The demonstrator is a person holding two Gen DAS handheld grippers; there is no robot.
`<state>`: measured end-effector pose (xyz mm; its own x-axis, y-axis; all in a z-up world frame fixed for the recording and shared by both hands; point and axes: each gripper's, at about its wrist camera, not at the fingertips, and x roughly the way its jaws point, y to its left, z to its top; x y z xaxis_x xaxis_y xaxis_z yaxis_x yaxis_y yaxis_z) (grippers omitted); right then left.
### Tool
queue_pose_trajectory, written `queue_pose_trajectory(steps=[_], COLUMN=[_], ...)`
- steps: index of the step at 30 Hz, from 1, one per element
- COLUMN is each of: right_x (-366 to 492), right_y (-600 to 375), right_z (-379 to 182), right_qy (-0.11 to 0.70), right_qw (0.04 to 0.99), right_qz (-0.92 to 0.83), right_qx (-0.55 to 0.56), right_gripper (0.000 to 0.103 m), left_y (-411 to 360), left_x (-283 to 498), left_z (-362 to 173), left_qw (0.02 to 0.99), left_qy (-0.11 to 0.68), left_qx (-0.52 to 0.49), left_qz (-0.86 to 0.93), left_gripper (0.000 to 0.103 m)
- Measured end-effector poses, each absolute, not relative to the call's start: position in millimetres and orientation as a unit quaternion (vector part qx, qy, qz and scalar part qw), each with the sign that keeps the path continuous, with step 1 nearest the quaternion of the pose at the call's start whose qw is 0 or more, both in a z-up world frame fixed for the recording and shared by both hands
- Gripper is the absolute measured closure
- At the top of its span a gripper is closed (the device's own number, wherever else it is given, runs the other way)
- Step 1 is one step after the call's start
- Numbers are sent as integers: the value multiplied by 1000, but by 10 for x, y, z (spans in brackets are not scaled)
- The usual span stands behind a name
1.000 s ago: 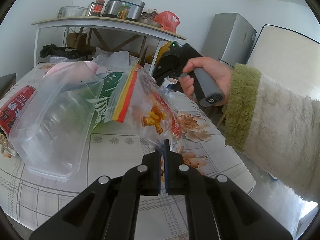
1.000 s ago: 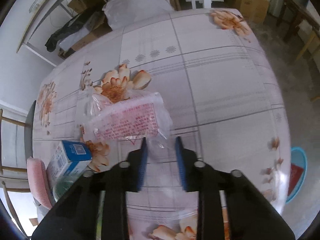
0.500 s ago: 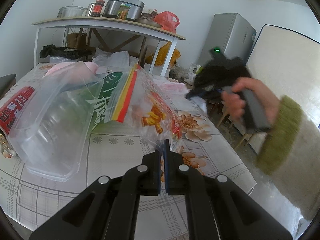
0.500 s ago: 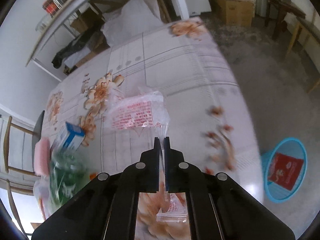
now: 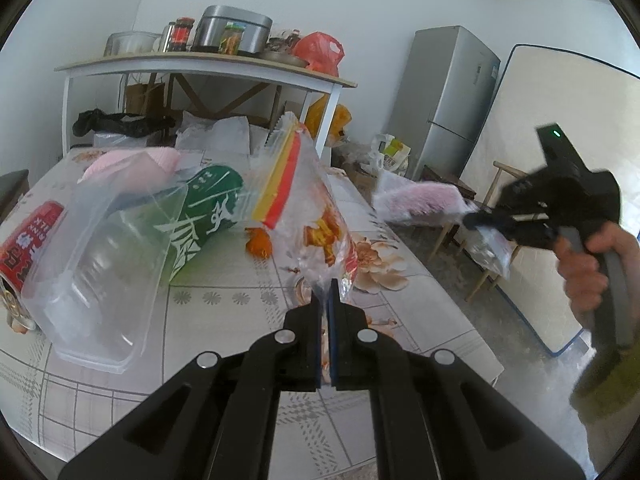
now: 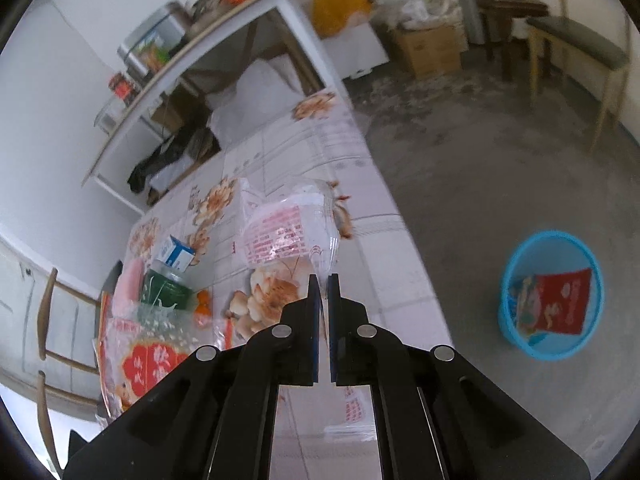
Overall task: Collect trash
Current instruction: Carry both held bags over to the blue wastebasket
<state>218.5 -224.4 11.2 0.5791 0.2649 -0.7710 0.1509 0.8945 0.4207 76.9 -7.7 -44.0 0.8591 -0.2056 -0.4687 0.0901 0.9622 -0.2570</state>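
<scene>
Over the floral-cloth bench [image 6: 384, 248], my right claw [image 6: 324, 280] is pinched shut on one clear plastic wrapper with pink print [image 6: 288, 232], lifted clear of the surface. My left claw [image 5: 327, 292] is clamped on one clear zip bag with a red-and-yellow strip [image 5: 304, 196]. Down on the floor, one round blue plastic basket [image 6: 516, 264] holds one red packet [image 6: 560, 304], so I judge collecting has begun, not finished. Left on the bench: one clear plastic tub [image 5: 100, 264], one green-labelled bottle [image 5: 204, 208], one blue-and-white carton [image 6: 176, 252], one red can [image 5: 28, 236], one orange scrap [image 5: 260, 244].
</scene>
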Motion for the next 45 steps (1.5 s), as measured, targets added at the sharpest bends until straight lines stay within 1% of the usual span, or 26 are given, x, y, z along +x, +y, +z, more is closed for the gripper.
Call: queue_pose_trajectory(steps=[14, 26, 45], right_x=[1696, 1626, 1470], right_y=[-2514, -2573, -2860], right_z=[171, 210, 223], right_qy=[437, 430, 408], right_qw=[859, 861, 863], right_qz=[3, -3, -25], right_qx=[267, 273, 296], right_gripper=[101, 100, 100], left_y=[-203, -193, -358], left_x=[650, 630, 980], left_z=[-155, -21, 266], left_qw=[968, 972, 974], left_qy=[211, 189, 162], left_qx=[-96, -96, -85], left_qz=[-98, -101, -134], left_gripper=[101, 101, 101])
